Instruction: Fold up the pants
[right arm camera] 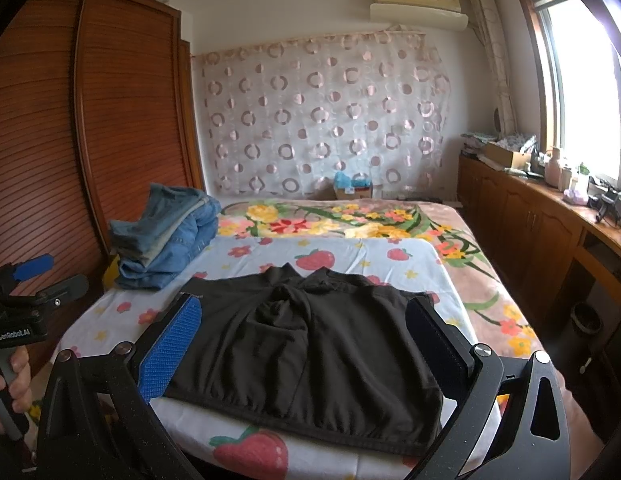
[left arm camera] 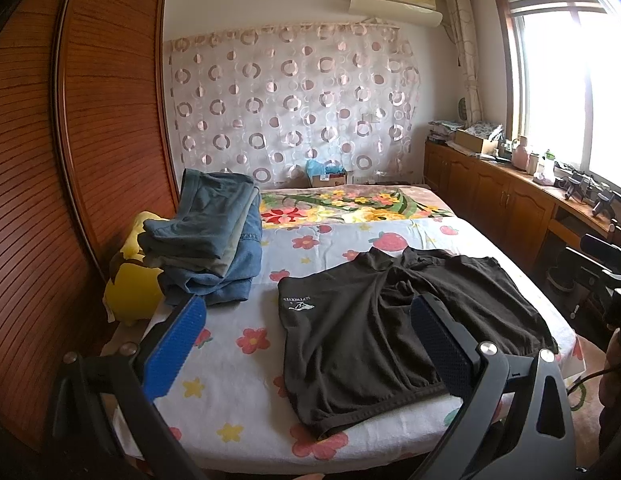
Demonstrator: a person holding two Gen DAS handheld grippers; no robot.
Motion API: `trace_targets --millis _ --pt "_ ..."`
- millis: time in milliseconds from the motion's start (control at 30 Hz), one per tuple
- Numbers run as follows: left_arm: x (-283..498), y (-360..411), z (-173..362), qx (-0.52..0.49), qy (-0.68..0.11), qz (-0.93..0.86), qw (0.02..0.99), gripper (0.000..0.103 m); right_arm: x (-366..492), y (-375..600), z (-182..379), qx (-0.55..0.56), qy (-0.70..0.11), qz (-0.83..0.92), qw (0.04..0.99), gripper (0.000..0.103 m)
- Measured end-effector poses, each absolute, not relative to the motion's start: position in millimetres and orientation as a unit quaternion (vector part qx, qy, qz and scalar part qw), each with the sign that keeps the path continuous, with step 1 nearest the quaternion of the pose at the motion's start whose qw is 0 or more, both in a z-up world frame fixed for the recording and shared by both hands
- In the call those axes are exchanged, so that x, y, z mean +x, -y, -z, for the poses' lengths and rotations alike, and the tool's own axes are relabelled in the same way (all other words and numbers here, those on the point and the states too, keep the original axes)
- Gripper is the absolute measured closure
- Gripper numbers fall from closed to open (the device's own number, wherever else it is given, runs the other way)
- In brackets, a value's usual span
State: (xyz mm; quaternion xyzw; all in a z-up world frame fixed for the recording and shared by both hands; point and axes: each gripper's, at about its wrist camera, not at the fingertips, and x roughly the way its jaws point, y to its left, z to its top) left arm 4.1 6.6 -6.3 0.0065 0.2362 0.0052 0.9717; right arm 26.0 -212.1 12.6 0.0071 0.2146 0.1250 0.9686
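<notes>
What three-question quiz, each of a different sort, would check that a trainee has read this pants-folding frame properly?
1. True or false: the left gripper is clamped on the dark pants.
2. Multiple choice: the stack of folded denim lies (A) on the cabinet under the window, (B) near the bed's edge by the wooden wardrobe, (C) on top of the dark pants.
3. Fill in: the white logo sits on the side of the pants nearer the ____ stack.

Key:
1. False. Its fingers stand spread above the bed, holding nothing; the right gripper is spread too.
2. B.
3. Denim.
</notes>
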Motion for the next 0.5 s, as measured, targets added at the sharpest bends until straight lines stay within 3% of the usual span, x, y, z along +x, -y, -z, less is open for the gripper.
trace_targets --millis 500 --pt "3.1 -5.5 6.5 0.007 -0.234 -0.005 0.972 0.000 24.9 211.5 -12.8 0.006 -0.214 -0.125 0.969 0.000"
